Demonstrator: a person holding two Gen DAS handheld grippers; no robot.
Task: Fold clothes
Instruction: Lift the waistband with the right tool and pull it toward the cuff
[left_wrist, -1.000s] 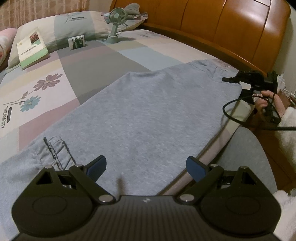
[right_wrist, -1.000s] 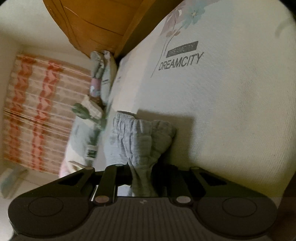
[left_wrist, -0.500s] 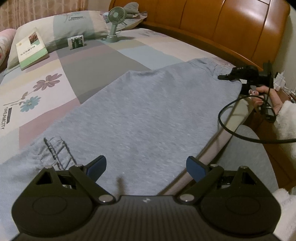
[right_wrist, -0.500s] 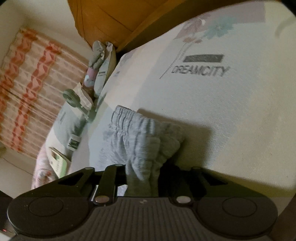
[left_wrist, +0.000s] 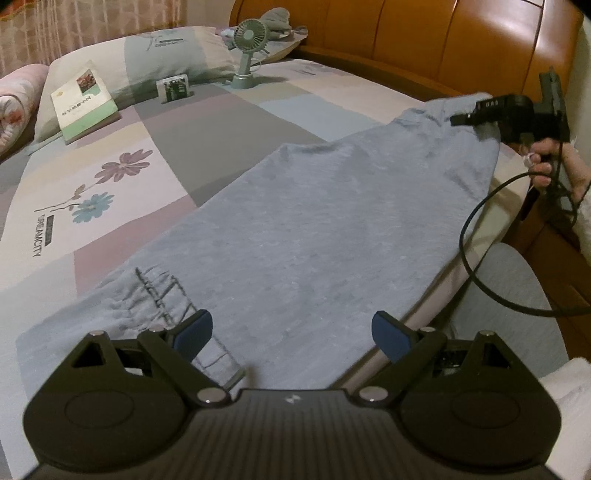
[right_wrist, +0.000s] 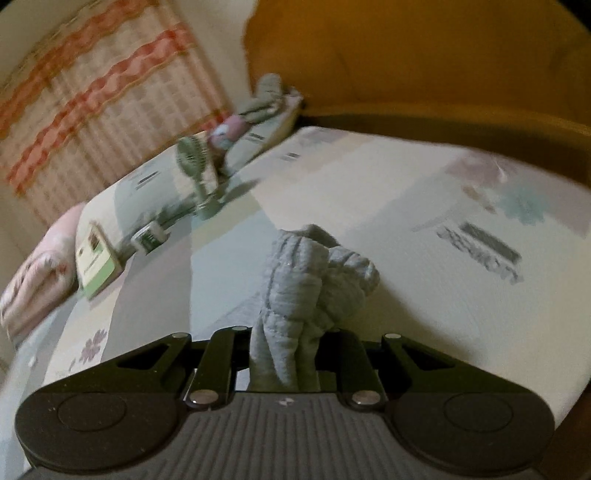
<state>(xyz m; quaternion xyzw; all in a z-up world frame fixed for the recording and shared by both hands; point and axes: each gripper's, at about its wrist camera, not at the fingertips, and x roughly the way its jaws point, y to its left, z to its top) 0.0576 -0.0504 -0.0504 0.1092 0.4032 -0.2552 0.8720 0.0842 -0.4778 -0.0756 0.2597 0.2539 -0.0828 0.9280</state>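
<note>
Filling the bottom of the left wrist frame, the left gripper (left_wrist: 291, 334) hangs with its blue-padded fingers (left_wrist: 194, 332) spread wide over grey sweatpants (left_wrist: 314, 236) that lie flat across the middle of a patchwork flower-print bedsheet (left_wrist: 110, 177), the cuffed end at lower left. At the right edge, the right gripper (right_wrist: 284, 354) in a hand (left_wrist: 554, 166) pinches the bunched waistband, lifted off the sheet, a black cable (left_wrist: 480, 266) looping below. Farther back, upper left, sit a green book (left_wrist: 83, 101), a small card (left_wrist: 173, 86), a desk fan (left_wrist: 247, 55) and pillows (left_wrist: 166, 51), with the orange wooden headboard (left_wrist: 443, 40) across the top and a striped curtain (right_wrist: 92, 103) behind.
</note>
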